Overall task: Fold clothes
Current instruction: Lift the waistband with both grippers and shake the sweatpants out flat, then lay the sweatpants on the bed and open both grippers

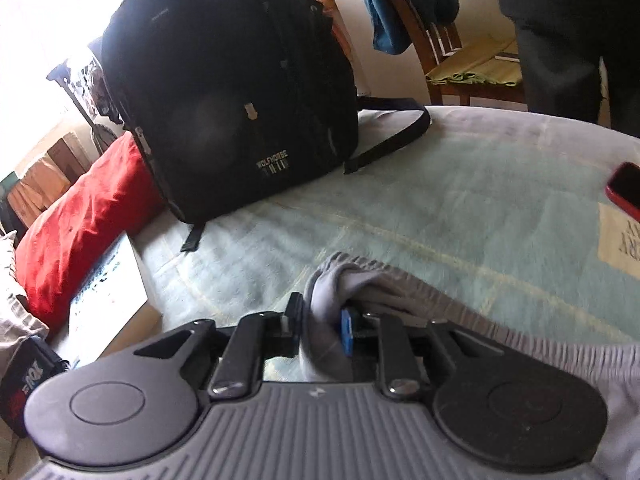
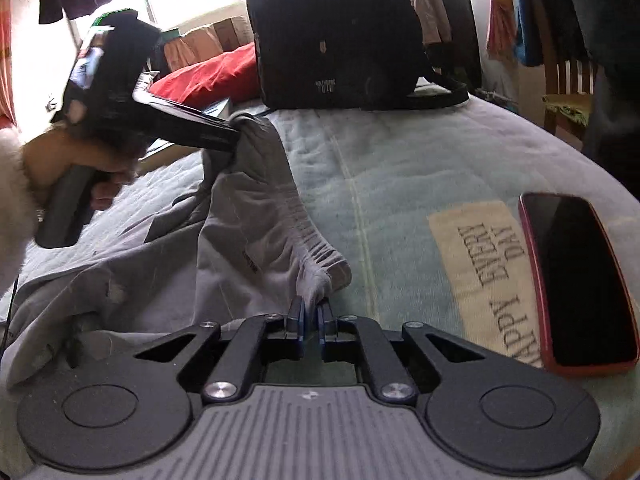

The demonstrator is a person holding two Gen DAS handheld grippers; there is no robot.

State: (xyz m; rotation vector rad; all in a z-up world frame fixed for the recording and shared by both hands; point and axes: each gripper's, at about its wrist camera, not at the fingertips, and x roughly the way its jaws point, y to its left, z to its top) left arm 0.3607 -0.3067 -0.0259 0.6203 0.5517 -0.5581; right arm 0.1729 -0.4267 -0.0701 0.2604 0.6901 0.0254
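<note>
A grey garment with an elastic waistband [image 2: 248, 216] lies on a pale green blanket [image 2: 392, 168]. My left gripper [image 1: 320, 320] is shut on one corner of the waistband [image 1: 332, 280] and holds it raised; it also shows in the right wrist view [image 2: 236, 132], lifted at the upper left. My right gripper [image 2: 312, 312] is shut on the other waistband corner [image 2: 324, 276], low near the blanket. The waistband stretches between the two grippers. The rest of the garment [image 2: 100, 272] lies crumpled at the lower left.
A black backpack [image 1: 232, 92] stands at the far side of the blanket, its strap [image 1: 392, 132] trailing right. A red-cased phone [image 2: 576, 280] lies at the right beside a printed label [image 2: 480, 276]. A red pillow [image 1: 80, 224] lies at the left. A wooden chair [image 1: 460, 60] stands behind.
</note>
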